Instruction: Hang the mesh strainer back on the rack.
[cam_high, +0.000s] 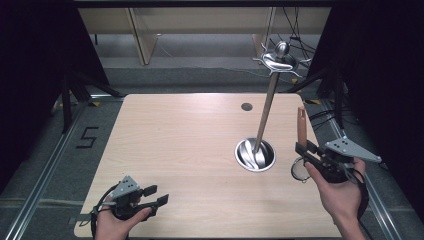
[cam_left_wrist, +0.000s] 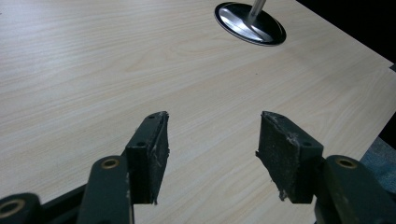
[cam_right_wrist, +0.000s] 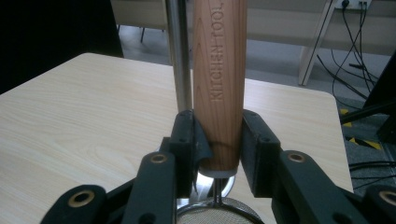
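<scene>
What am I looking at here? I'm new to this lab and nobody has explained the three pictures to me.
There is no robot arm: a person sits at a wooden table and holds a hand tool with two black tongs in each hand. The high view comes from a fixed camera above the person, looking down on the table. The other two pictures come from small cameras riding on the tools, looking along their tongs.

The left tongs are open with nothing between them, low over the table near its front edge. The right tongs are closed on the wooden handle of a small mesh strainer, handle pointing up.

On the table stands a metal rack: a round shiny base, a tall pole and hooks at the top. It looks made for hanging utensils.
</scene>
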